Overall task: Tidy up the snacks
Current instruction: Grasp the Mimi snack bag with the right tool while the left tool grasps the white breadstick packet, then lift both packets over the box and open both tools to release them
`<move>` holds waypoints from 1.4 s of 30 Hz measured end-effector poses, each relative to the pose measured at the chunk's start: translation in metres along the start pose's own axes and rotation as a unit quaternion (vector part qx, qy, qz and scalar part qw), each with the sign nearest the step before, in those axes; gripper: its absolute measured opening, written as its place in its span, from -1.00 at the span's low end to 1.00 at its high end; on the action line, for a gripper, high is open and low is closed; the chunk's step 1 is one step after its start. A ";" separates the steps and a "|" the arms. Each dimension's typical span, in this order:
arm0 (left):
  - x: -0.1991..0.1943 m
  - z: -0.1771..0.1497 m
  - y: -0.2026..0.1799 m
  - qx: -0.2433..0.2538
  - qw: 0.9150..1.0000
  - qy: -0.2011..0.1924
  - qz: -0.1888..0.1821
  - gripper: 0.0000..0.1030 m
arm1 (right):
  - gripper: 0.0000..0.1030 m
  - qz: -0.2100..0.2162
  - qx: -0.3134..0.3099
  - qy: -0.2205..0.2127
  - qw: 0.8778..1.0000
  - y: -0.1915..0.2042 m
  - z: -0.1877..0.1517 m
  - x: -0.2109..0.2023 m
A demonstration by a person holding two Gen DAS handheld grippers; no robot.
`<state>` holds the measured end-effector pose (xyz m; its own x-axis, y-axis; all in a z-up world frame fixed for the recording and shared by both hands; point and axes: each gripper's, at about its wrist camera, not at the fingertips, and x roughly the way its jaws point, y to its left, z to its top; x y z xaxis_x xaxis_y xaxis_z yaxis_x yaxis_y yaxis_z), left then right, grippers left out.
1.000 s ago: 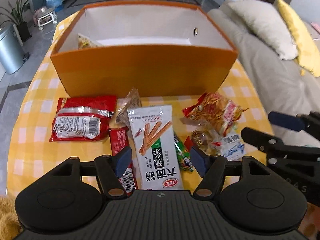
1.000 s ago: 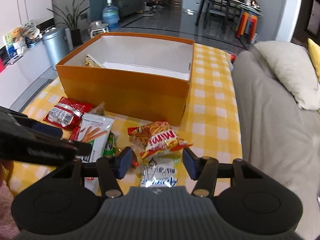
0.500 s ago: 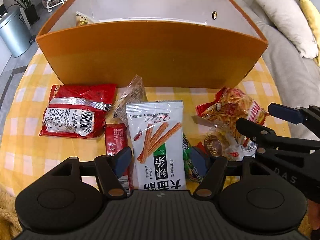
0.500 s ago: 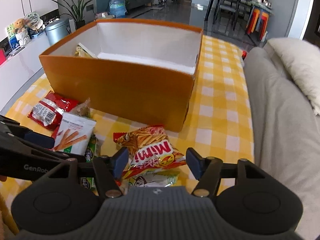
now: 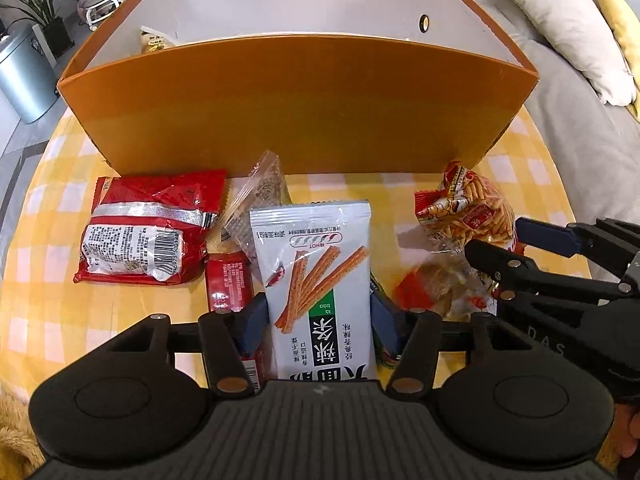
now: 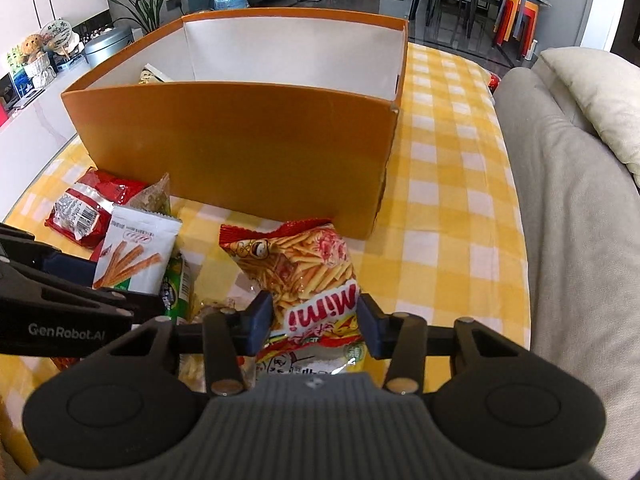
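On the yellow-and-white checked tablecloth (image 6: 452, 184) over the table, a large orange cardboard box with white inner walls (image 5: 296, 108) stands open-topped toward the far edge; one pale snack packet (image 5: 154, 42) leans in its far left corner; loose snacks lie in a row along the box's near wall, toward the near edge of the table.

Left gripper (image 5: 318, 320) points steeply down over the middle of the row; its jaws have just been closing, blue pads flanking the lower part of a white foil packet printed with orange sticks and a green band (image 5: 316, 264); pads sit at the packet's two side edges, seemingly touching; whether they truly pinch it, cannot tell.

Right gripper (image 6: 316, 322) points down nearer the table's right edge; jaws likewise just closing, pads against both sides of a red-and-yellow bag of fries-shaped crisps marked "Mimi" (image 6: 304, 276); the bag bulges between them, so a grip on it seems made; bag's top end lies close to the box's near right corner.

Other stock: red foil packet with silver barcode panel (image 5: 144, 232) at the left end of the row, flat, back side up; clear crinkled wrapper (image 5: 260, 196) between it and the white packet, one tip up by the box wall; small red oblong packet (image 5: 228, 284) partly under the left pad; green packet (image 6: 176, 288) tucked along the white packet's right side; clear-and-red wrapper with brown contents (image 5: 440, 284) between the two grippers.

Beyond the table's right edge, a grey sofa (image 6: 572, 240) with a cream cushion (image 6: 600, 92).
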<state>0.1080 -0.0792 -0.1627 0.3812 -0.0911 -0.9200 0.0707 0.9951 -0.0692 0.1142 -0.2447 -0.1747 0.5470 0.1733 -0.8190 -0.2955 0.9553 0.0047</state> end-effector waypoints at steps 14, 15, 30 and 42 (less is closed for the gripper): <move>-0.011 -0.001 -0.003 0.020 1.000 -0.007 -0.011 0.05 | -0.53 -0.011 -0.006 -0.001 1.000 0.006 -0.003 -0.010; -0.014 0.000 -0.003 0.023 1.000 -0.010 -0.010 0.05 | -0.53 -0.011 -0.005 -0.006 1.000 0.007 -0.002 -0.014; -0.068 -0.006 0.015 0.009 0.997 -0.076 -0.018 0.05 | -0.55 -0.023 0.005 -0.052 0.998 0.023 -0.002 -0.065; -0.116 0.003 0.032 -0.012 0.988 -0.149 -0.046 0.05 | -0.56 -0.027 -0.003 -0.081 0.996 0.045 0.002 -0.105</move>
<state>0.0688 -0.0369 -0.0572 0.6292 -0.1840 -0.7552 0.0966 0.9826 -0.1589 0.0451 -0.2198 -0.0876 0.6811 0.1580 -0.7150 -0.2661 0.9631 -0.0406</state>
